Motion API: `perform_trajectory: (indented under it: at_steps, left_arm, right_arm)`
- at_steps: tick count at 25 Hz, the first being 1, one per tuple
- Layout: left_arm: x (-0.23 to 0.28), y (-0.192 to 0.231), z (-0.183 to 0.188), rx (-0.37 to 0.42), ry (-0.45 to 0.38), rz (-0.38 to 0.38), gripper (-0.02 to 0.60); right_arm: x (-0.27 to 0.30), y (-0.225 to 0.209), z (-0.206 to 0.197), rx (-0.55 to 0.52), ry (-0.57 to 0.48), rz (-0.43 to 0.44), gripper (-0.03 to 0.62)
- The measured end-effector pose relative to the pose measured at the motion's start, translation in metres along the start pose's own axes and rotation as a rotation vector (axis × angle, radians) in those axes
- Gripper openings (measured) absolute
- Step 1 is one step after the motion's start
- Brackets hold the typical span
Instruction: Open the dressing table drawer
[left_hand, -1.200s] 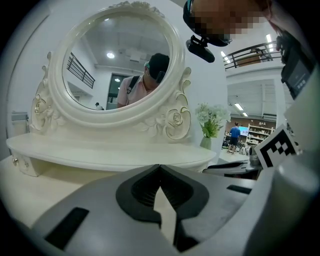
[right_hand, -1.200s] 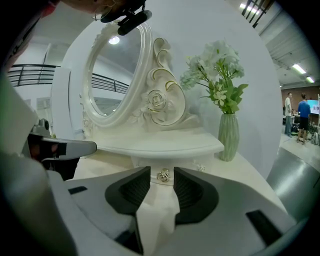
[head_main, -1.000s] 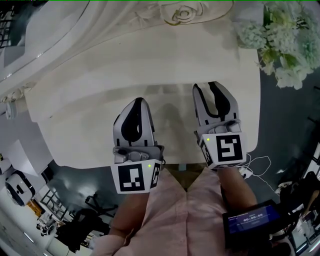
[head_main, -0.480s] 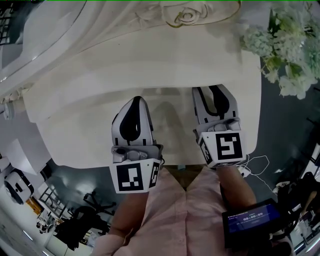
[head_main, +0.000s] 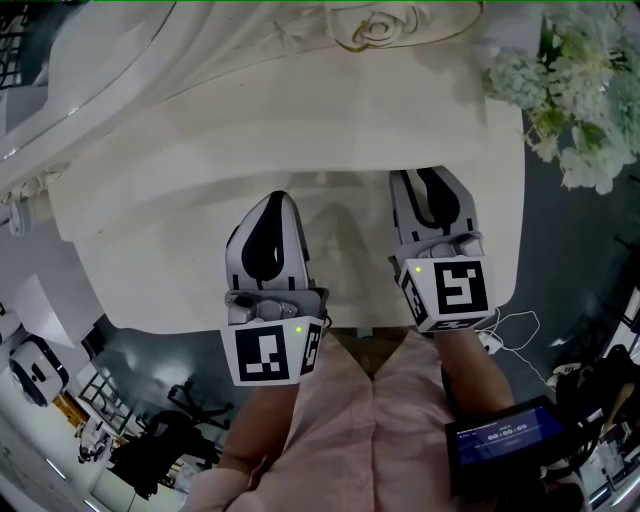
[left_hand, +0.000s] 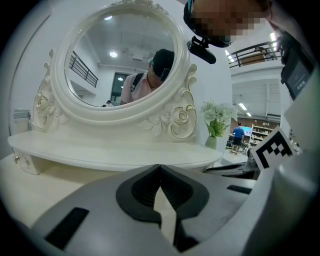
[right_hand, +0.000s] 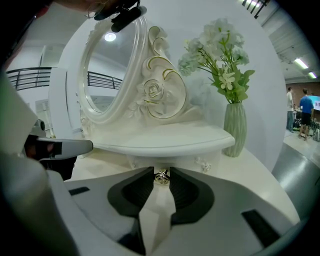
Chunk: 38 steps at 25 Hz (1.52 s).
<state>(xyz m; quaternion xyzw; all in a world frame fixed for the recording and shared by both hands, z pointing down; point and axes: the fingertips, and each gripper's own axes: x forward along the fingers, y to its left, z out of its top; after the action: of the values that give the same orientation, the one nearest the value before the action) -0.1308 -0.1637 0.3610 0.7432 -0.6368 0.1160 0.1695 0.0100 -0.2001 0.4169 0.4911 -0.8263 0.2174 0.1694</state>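
Observation:
The dressing table's small drawer front (right_hand: 186, 161) sits under the raised shelf (right_hand: 165, 140), with a small gold knob (right_hand: 161, 176) on it. My right gripper (right_hand: 161, 173) has just been closing, and its black fingertips (right_hand: 150, 176) now touch the knob on both sides. From the head view the right gripper (head_main: 420, 176) reaches to the shelf's front edge, where the knob is hidden. My left gripper (head_main: 272, 201) rests over the cream table top (head_main: 150, 260), shut with nothing in it (left_hand: 160, 166).
An oval mirror (left_hand: 120, 60) in a carved white frame stands on the shelf. A pale green vase of white flowers (right_hand: 235, 127) stands at the table's right end (head_main: 560, 100). The table's front edge is just below both grippers.
The right gripper's jaws have narrowed from wide open to close around the knob. Both grippers have otherwise stayed in place.

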Motion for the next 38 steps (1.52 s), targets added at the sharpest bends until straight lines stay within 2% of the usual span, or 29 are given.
perform_trajectory:
  at_steps: [38]
  left_arm:
    - [-0.015, -0.003, -0.001, 0.015, -0.010, -0.038, 0.021]
  right_arm:
    - [-0.014, 0.006, -0.010, 0.010, -0.014, -0.046, 0.109]
